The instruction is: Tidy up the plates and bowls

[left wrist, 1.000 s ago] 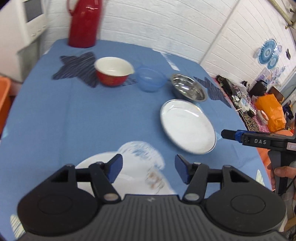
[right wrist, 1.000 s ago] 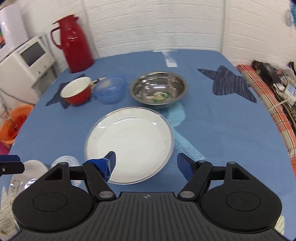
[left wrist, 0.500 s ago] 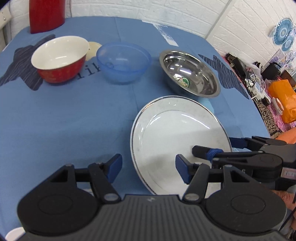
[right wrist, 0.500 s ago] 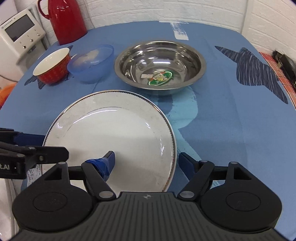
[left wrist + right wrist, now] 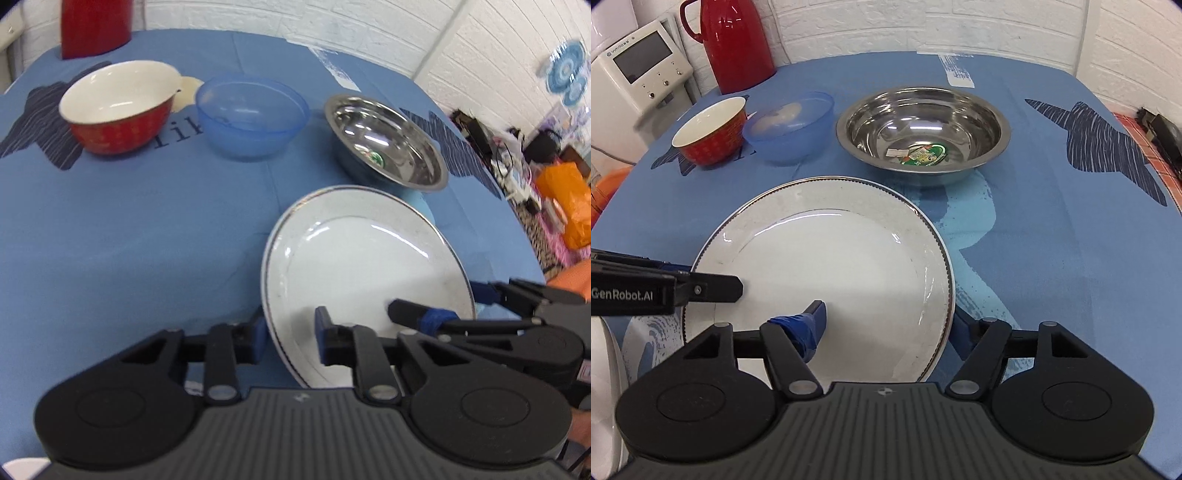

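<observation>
A white plate (image 5: 369, 258) (image 5: 831, 266) with a dark rim line lies on the blue tablecloth, nearest to me. My left gripper (image 5: 290, 339) (image 5: 713, 277) has narrowed onto its near-left rim, one finger over the plate and one outside the edge. My right gripper (image 5: 886, 325) (image 5: 436, 299) is open and straddles the plate's near-right rim, its taped left finger (image 5: 809, 325) over the plate. Behind the plate stand a steel bowl (image 5: 923, 125) (image 5: 388, 147), a blue plastic bowl (image 5: 790, 125) (image 5: 251, 114) and a red bowl (image 5: 709, 136) (image 5: 118, 110), white inside.
The edge of a second white plate (image 5: 605, 369) shows at the lower left. A red thermos (image 5: 738, 44) stands at the table's back left, with a white appliance (image 5: 639, 81) beside the table. Clutter and an orange bag (image 5: 565, 203) lie beyond the right edge.
Both grippers have moved forward onto the white plate. The left one left the second plate, swung right, and its fingers closed in around the rim. The right gripper stayed open.
</observation>
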The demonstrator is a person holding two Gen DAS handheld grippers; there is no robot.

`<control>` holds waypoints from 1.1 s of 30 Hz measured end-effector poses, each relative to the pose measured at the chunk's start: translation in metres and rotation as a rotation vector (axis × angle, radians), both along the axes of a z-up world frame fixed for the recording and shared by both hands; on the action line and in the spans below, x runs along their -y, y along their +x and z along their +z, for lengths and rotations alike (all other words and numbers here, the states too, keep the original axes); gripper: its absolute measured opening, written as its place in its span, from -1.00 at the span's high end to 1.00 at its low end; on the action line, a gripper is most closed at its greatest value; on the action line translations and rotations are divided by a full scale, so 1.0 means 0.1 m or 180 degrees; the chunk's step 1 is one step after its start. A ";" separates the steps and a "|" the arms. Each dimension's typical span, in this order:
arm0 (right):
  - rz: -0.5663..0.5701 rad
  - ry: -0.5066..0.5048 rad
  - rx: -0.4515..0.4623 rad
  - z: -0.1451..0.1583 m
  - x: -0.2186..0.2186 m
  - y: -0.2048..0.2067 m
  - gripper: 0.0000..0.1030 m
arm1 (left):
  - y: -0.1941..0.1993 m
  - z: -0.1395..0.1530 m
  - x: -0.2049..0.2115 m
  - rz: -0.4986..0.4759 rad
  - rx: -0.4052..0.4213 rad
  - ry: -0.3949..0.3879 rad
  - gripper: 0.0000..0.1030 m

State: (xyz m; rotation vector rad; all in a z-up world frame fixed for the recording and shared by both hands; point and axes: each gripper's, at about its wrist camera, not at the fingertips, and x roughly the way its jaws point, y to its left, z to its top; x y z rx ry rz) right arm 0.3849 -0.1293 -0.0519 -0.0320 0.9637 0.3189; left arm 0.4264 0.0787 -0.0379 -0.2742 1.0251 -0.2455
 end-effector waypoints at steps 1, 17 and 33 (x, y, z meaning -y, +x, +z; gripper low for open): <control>-0.0032 0.0053 -0.0030 0.01 0.01 -0.02 -0.07 | 0.01 0.00 -0.04 0.0039 -0.0029 -0.0063 0.78; -0.0177 0.0430 -0.0080 0.23 -0.21 -0.33 -0.19 | -0.32 0.29 -0.24 0.0114 0.0179 0.0113 0.78; 0.0277 0.0782 0.0090 0.54 -0.95 -1.10 -0.27 | -1.47 0.73 -0.92 0.0543 0.0611 0.0322 0.78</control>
